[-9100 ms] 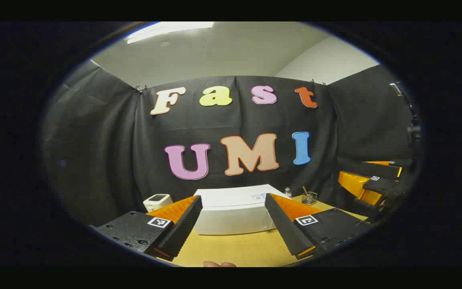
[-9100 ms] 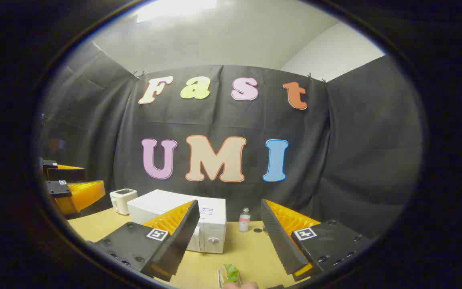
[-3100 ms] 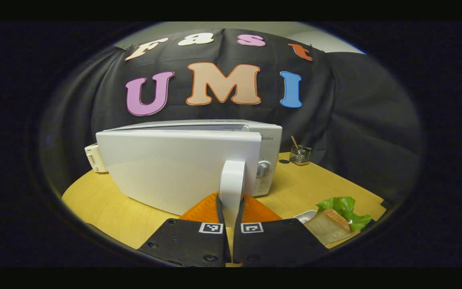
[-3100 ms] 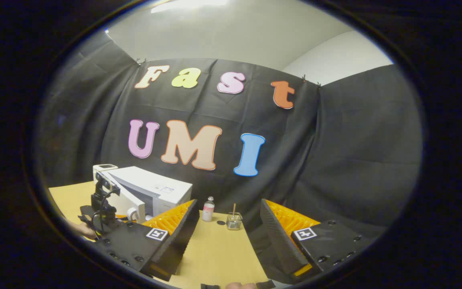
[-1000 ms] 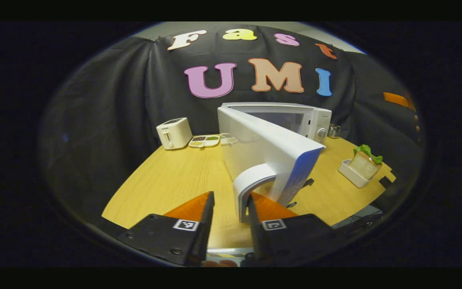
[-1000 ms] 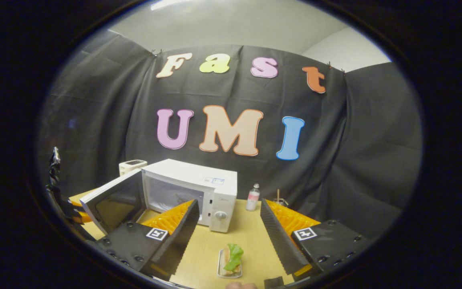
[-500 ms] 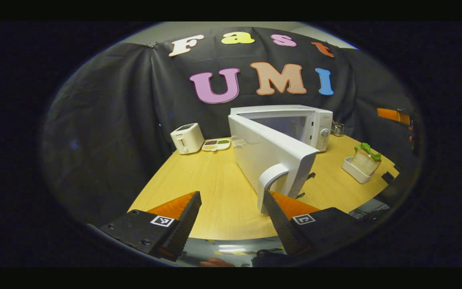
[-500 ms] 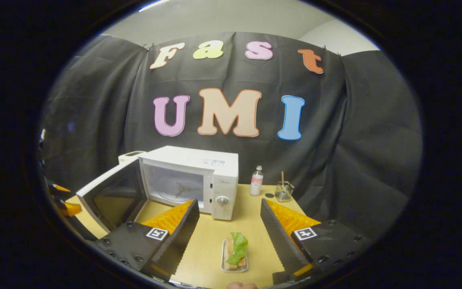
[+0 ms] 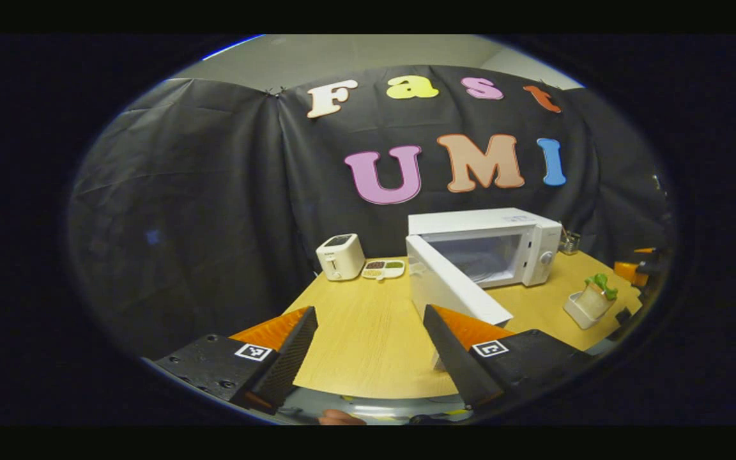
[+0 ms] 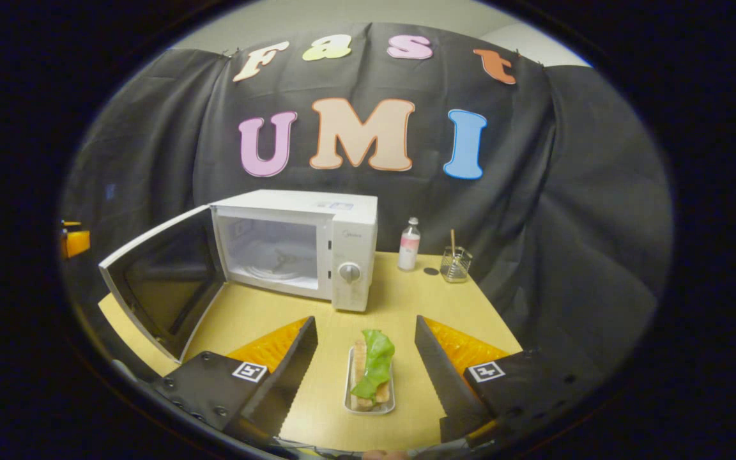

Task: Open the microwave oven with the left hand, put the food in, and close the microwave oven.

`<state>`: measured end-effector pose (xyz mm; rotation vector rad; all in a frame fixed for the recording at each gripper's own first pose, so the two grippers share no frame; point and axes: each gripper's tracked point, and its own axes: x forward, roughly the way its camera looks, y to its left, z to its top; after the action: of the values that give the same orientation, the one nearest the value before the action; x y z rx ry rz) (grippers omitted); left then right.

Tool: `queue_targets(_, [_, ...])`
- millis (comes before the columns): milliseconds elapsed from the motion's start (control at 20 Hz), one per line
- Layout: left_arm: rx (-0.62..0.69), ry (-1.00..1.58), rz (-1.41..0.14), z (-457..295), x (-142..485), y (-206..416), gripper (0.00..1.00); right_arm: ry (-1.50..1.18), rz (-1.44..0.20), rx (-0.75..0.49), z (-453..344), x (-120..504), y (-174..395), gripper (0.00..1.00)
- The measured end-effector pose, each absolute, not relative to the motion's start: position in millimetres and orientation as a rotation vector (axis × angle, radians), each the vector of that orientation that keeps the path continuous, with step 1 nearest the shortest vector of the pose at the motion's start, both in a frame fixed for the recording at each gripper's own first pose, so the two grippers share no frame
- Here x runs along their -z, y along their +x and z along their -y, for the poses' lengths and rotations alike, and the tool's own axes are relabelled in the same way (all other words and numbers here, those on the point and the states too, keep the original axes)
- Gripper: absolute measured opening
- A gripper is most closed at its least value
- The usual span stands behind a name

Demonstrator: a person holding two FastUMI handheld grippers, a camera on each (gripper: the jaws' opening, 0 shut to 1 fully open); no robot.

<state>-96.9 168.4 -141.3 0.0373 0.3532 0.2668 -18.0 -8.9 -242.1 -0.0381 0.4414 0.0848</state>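
The white microwave (image 10: 317,246) stands on the wooden table (image 10: 406,300) with its door (image 10: 160,281) swung wide to the left and its cavity bare. In the left gripper view the microwave (image 9: 502,246) is at right, its door (image 9: 454,291) edge-on. My left gripper (image 9: 368,358) is open, back from the door, holding nothing. A small white tray (image 10: 370,382) with bread and a green lettuce leaf lies on the table, between the fingers of my open right gripper (image 10: 366,367), untouched. The tray (image 9: 588,303) sits at far right in the left gripper view.
A white toaster (image 9: 339,257) and a divided dish of small foods (image 9: 383,269) sit left of the microwave. A small bottle (image 10: 409,253) and a glass jar with a stick (image 10: 455,263) stand right of it, near the cloth wall. The table's near edge lies under both grippers.
My left gripper let go of the door handle, opened wide and drew back left. The door now stands fully open. My right gripper tipped down and came around the tray of food.
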Motion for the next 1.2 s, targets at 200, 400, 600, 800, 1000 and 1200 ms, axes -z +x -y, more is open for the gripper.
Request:
queue_targets(200, [-0.263, 0.04, -0.281, -161, 103, -84, 0.97, -0.027, -0.509, -0.093, 13, 280, -28, 0.98])
queue_targets(400, [-0.244, 0.04, -0.237, -147, 81, -74, 0.97, 0.008, -0.552, -0.085, 15, 310, -34, 0.99])
queue_targets(600, [-0.229, 0.036, -0.22, -134, 72, -68, 0.97, 0.005, -0.598, -0.074, 21, 341, -36, 0.98])
queue_targets(800, [-0.213, 0.024, -0.22, -124, 70, -64, 0.97, 0.007, -0.631, -0.079, 20, 364, -39, 0.98])
queue_targets(1000, [-0.212, 0.015, -0.217, -120, 69, -64, 0.97, 0.041, -0.663, -0.098, 12, 378, -43, 0.87])
queue_targets(1200, [-0.216, 0.003, -0.211, -121, 69, -65, 0.97, 0.05, -0.682, -0.094, 10, 385, -42, 0.73])
